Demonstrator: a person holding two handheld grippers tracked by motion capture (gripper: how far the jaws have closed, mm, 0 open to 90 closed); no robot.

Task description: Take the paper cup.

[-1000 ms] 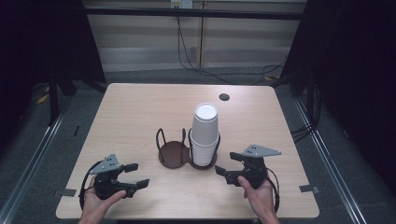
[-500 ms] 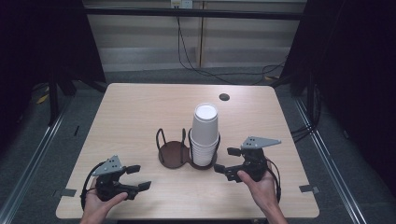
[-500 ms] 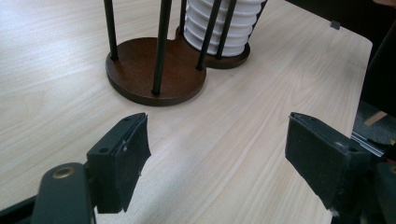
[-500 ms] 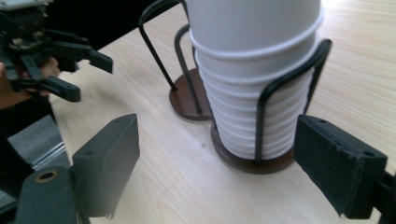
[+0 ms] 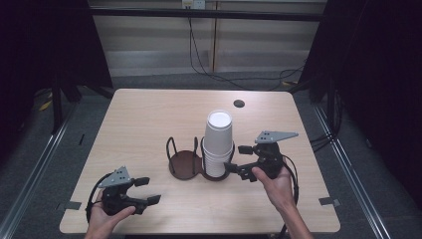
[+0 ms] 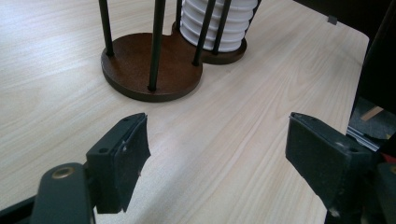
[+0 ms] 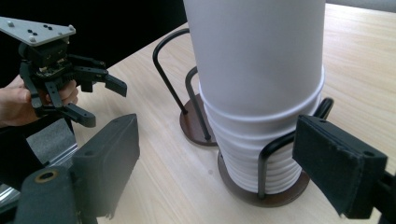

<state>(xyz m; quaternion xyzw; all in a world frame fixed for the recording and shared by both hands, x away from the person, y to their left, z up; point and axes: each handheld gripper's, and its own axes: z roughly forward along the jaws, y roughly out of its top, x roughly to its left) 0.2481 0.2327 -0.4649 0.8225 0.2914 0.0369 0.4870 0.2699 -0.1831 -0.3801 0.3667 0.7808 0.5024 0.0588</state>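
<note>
The fingers of the right gripper are spread wide and nothing is held between them; in the right gripper view the stack of white cups is seen just ahead, framed by the two black pads but not touched. The fingers of the left gripper are likewise held wide apart, with only bare table between them.

The stack of cups is seated in the right-hand ring of a dark wire cup holder, which is taken here as the landmark. The holder's left-hand ring is seen with its brown base disc uncovered. The right gripper is placed just beside the holder, on the side of the stack, its jaws turned toward the cups. The left gripper is kept well apart from the holder, toward the near left corner of the table, its jaws pointed at the holder's uncovered ring. A small dark round spot is seen beyond the holder, near the table's far edge.
</note>
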